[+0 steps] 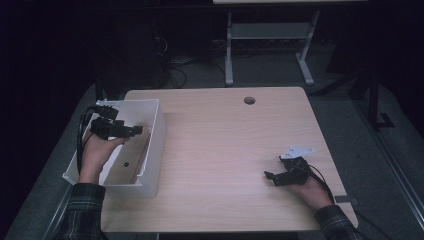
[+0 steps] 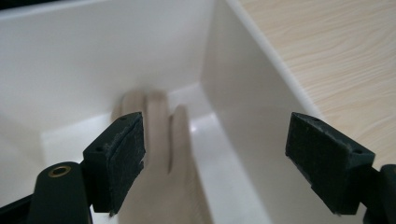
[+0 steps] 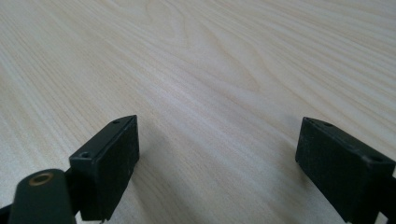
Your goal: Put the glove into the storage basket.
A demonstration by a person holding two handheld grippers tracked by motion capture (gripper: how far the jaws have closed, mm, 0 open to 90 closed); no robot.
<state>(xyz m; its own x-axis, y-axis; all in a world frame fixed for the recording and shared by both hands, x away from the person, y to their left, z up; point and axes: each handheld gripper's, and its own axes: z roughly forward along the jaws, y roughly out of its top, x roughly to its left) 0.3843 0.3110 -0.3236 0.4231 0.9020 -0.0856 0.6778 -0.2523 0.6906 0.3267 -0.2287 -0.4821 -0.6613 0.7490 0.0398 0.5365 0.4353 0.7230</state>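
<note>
Now that the beige item (image 2: 159,154) lies loose in the white bin (image 1: 152,145) under the spread, empty left gripper (image 2: 215,154), lift straight out — clear of the walls — while the right gripper (image 3: 219,163) rests spread on the table (image 1: 225,145).

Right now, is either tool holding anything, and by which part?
Nothing is held. The left tool hangs open above a blurred beige thing in the white bin; the right tool is open over bare table.

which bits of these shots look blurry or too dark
High view: the room beyond the table is nearly black. Left gripper view: a beige thing in the white bin is smeared by blur. Right gripper view: sharp wood grain, soft shadows beside the tool.
</note>
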